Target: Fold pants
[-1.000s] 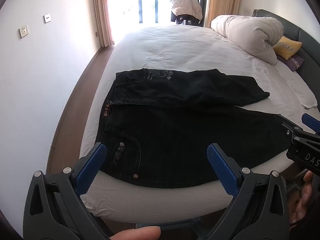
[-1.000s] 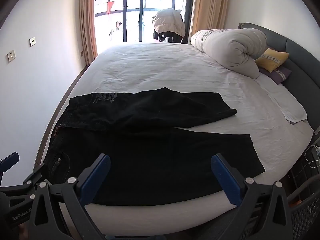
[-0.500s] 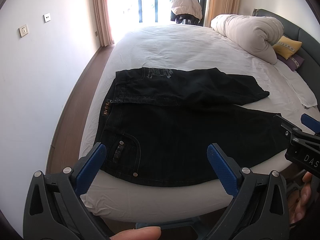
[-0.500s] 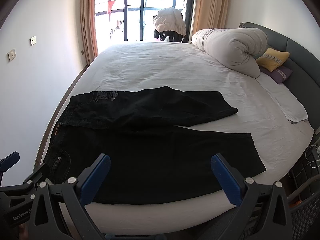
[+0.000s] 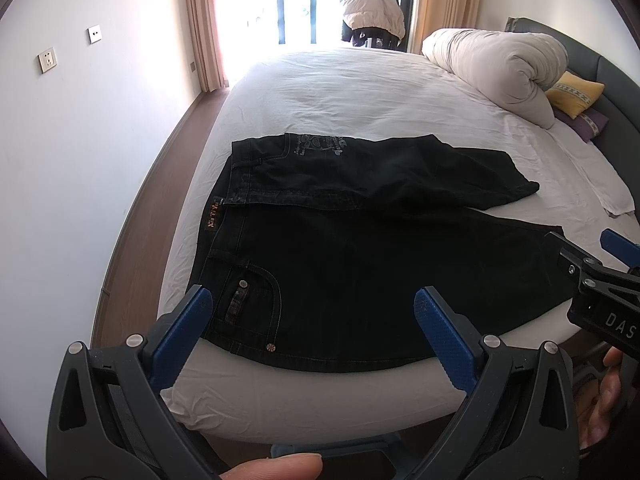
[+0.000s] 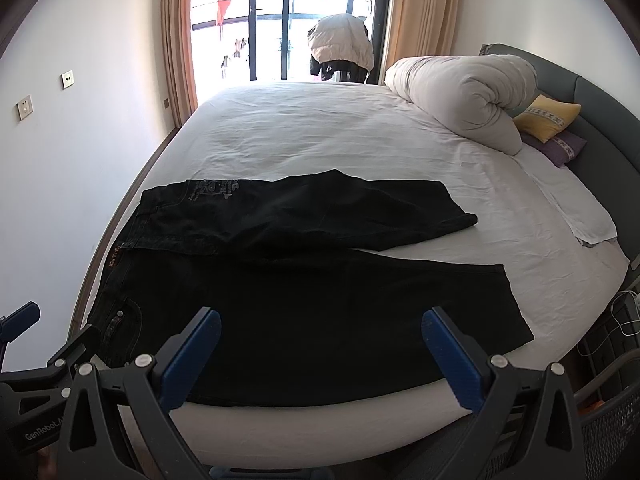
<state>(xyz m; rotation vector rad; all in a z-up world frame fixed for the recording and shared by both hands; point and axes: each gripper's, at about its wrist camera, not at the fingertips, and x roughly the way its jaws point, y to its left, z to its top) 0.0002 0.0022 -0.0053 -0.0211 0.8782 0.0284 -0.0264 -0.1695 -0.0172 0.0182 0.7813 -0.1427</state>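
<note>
Black jeans (image 5: 360,248) lie spread on the white bed (image 5: 360,104), waistband to the left, legs running right; they also show in the right wrist view (image 6: 312,304). The far leg is folded or shorter, angled away from the near leg. The near leg reaches the bed's front edge. My left gripper (image 5: 312,312) is open and empty, held above the near edge by the back pocket. My right gripper (image 6: 320,336) is open and empty, over the near leg. Each gripper shows at the edge of the other's view.
A rolled cream duvet (image 6: 460,96) lies at the bed's far right, with a yellow pillow (image 6: 546,116) and purple pillow by the grey headboard (image 6: 600,112). A wall stands to the left (image 5: 80,160). A jacket-draped chair (image 6: 340,46) is by the window.
Both grippers have crept slightly toward the bed; the jeans lie unmoved and both grippers stay open.
</note>
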